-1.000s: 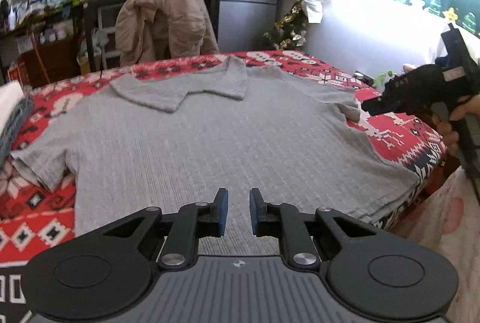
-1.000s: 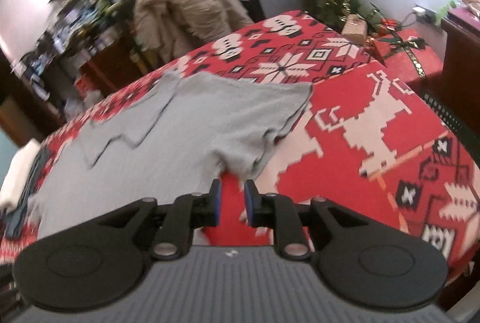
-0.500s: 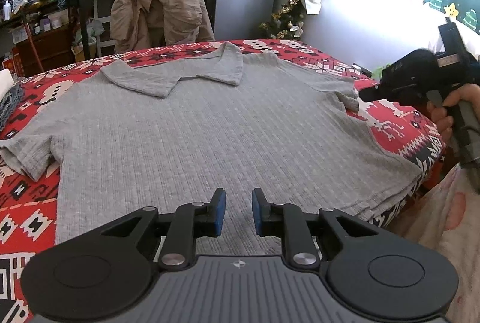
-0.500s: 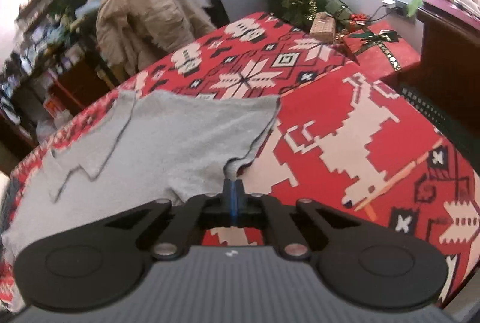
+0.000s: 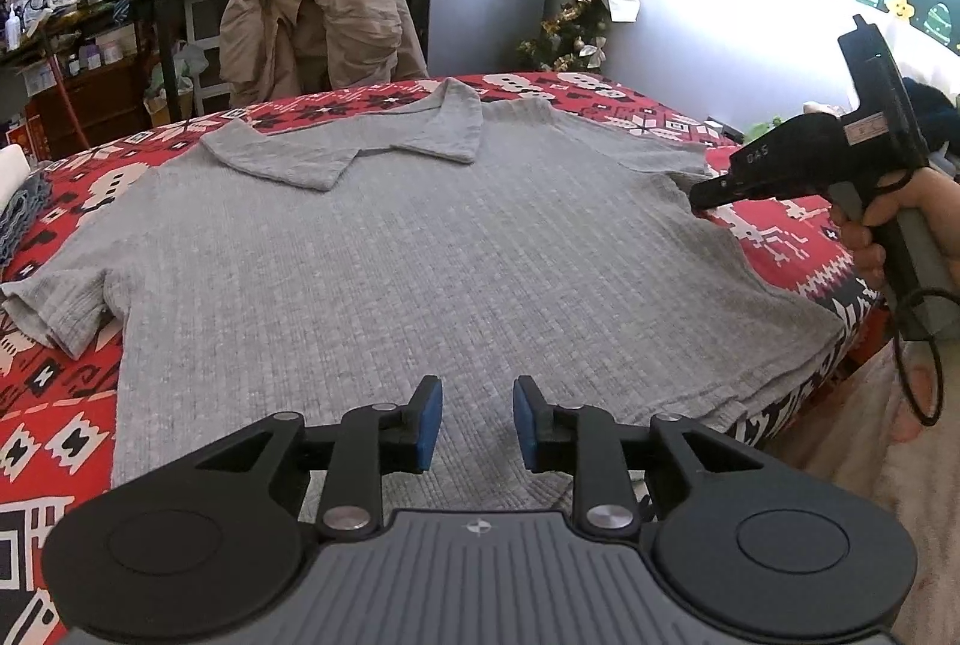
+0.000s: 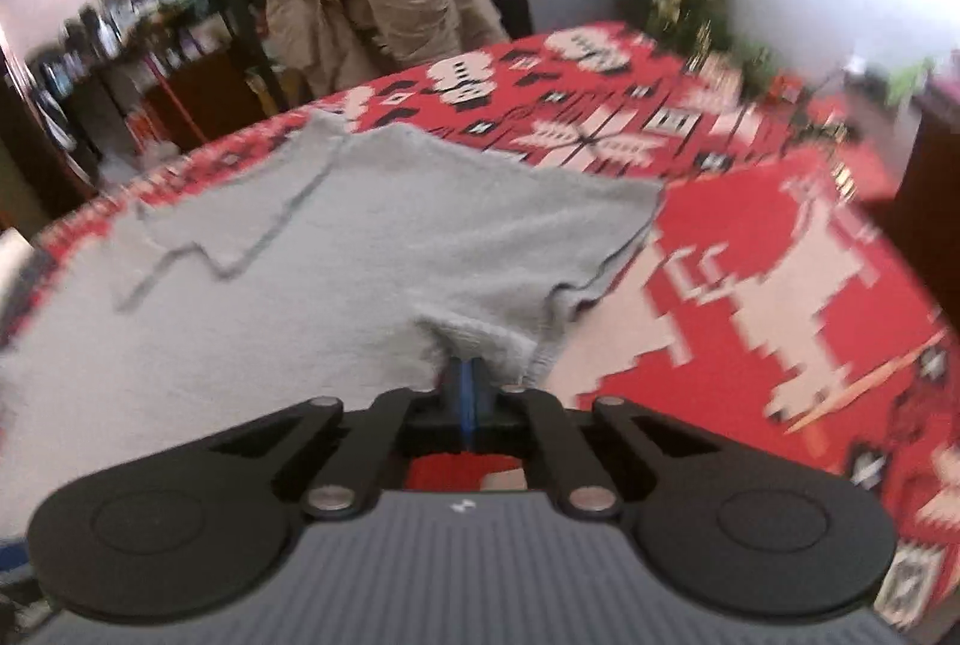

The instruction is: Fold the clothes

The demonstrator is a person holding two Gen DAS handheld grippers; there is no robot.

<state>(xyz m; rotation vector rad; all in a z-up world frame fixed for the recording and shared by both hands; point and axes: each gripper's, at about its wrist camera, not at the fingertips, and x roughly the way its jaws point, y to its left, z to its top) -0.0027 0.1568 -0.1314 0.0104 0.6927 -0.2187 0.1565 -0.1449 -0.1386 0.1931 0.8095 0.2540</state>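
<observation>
— Left wrist view: where is the shirt?
— The grey polo shirt (image 5: 408, 249) lies spread flat on the red patterned cover (image 5: 54, 441); the left hand-held gripper (image 5: 474, 420) hovers over its hem, jaws apart.
— And the right hand-held gripper (image 6: 467, 393)?
— Clamped tight on the shirt's sleeve (image 6: 492, 339), near the cover's edge.

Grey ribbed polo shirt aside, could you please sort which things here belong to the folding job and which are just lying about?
Job:
grey ribbed polo shirt
right gripper, shut on its sleeve
left gripper, open

Lying about:
beige jacket over a chair
small decorated Christmas tree
red patterned bedspread
</observation>
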